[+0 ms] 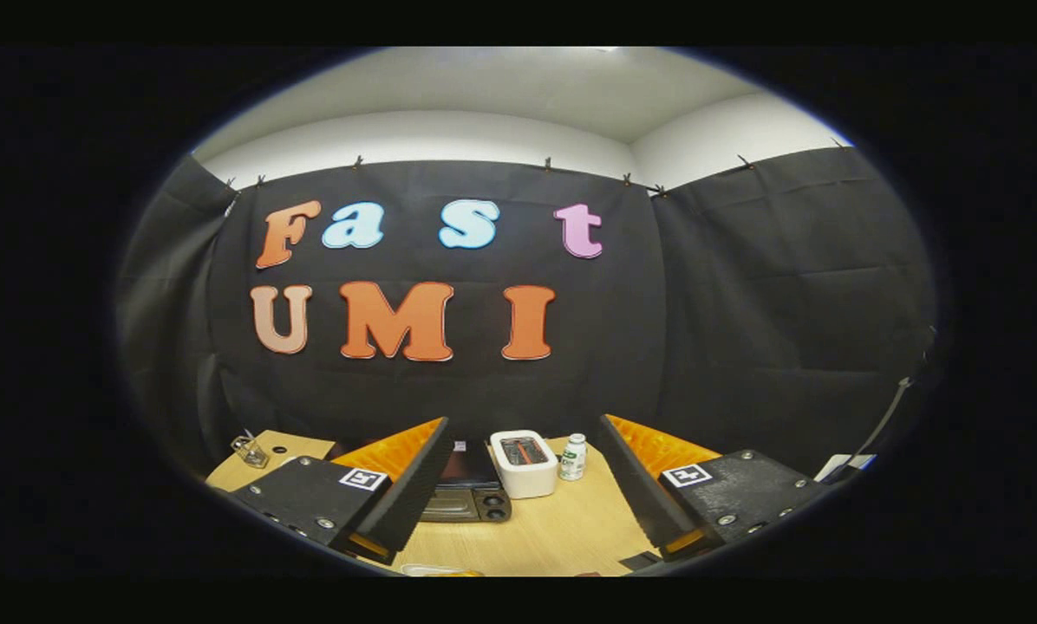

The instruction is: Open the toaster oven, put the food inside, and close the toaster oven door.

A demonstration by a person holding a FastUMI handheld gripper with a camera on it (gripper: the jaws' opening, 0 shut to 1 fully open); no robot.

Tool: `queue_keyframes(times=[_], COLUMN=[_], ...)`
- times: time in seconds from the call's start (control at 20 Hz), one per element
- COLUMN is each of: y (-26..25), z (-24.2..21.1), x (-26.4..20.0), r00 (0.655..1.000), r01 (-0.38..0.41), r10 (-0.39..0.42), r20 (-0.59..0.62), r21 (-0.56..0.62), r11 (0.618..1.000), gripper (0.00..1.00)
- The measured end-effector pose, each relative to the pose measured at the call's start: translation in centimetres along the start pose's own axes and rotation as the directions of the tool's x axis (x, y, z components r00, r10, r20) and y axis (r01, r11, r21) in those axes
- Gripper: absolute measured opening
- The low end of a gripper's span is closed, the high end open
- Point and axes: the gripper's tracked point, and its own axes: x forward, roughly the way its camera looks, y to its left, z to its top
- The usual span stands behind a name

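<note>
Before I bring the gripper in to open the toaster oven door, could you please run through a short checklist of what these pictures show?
1. Gripper open and holding nothing: ok, its fingers stand wide apart.
2. Toaster oven in sight: ok, on the table ahead, partly behind one finger.
3. Door shut: cannot tell, the front is mostly hidden.
4. Door handle located: cannot tell.
5. Approach clear: not ok, the white toaster sits right beside the oven, with a small bottle next to it.
6. Food located: cannot tell.

Wooden table [562, 529]: toaster oven [466, 490], white toaster [524, 464], small bottle [573, 457], glass [250, 451].
</note>
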Motion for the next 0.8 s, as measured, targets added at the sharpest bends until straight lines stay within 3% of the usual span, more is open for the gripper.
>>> queue_keyframes(times=[0.45, 0.8], y=[7.1, 13.7], z=[-3.6, -9.3], x=[2.9, 6.8], r00=[0.992, 0.969], r01=[-0.108, -0.198], r10=[0.111, 0.202], r20=[-0.056, -0.141], r21=[0.047, 0.045], r11=[0.993, 0.979], gripper=[0.99, 0.99])
